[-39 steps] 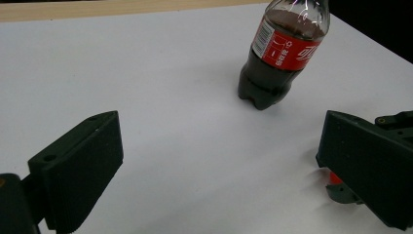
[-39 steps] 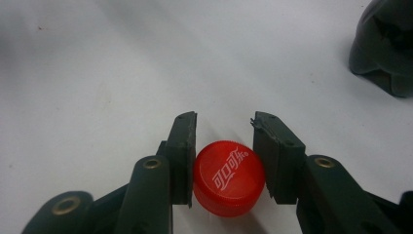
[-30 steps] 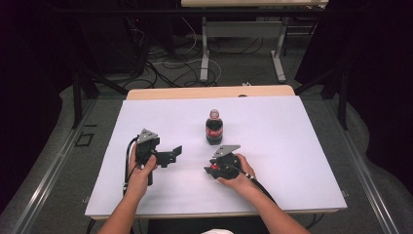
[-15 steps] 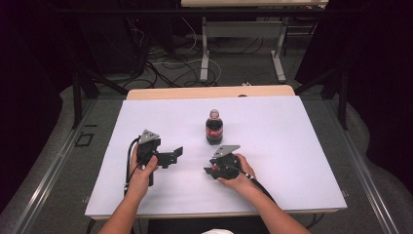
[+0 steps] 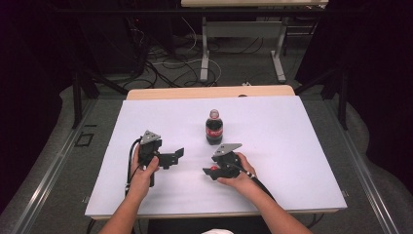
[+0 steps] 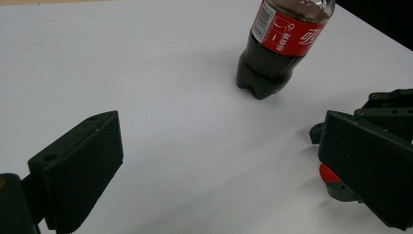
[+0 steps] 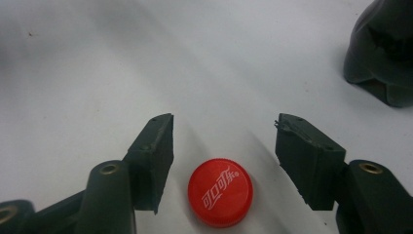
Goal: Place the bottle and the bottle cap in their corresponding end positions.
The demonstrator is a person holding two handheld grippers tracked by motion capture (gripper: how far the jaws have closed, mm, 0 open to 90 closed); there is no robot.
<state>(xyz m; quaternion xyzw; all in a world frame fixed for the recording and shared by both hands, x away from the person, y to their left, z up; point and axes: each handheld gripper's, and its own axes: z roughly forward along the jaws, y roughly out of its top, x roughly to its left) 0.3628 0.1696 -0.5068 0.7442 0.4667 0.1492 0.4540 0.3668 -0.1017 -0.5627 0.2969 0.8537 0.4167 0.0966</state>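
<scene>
Work in hand: picking up the red cap (image 7: 220, 191) from the white table (image 5: 292, 146), presumably to put it back on the cola bottle (image 5: 214, 127).

Bottle: upright at centre frame in the high view, slightly above both grippers; top looks red there, too small to tell whether capped. Upper right of the left gripper view, label and dark base visible, neck cut off by the frame edge.

Cap: flat on the table, logo side up, lower centre of the right gripper view, between the two jaws and touching neither. In the high view, a red spot at the front of the right gripper, lower centre of frame.

Right gripper (image 7: 221, 141): jaws spread wide, straddling the cap, nothing clamped. Low to the table.

Left gripper (image 6: 219, 161): jaws wide apart, empty. Aimed toward the bottle, well short of it. In the high view, left of centre, below and left of the bottle.

Done so far: right jaws lined up on either side of the cap.

Left to do: close on the cap, lift, carry to the bottle; likely steady the bottle with the left gripper.

Progress estimate: early, no grasp made yet.
</scene>
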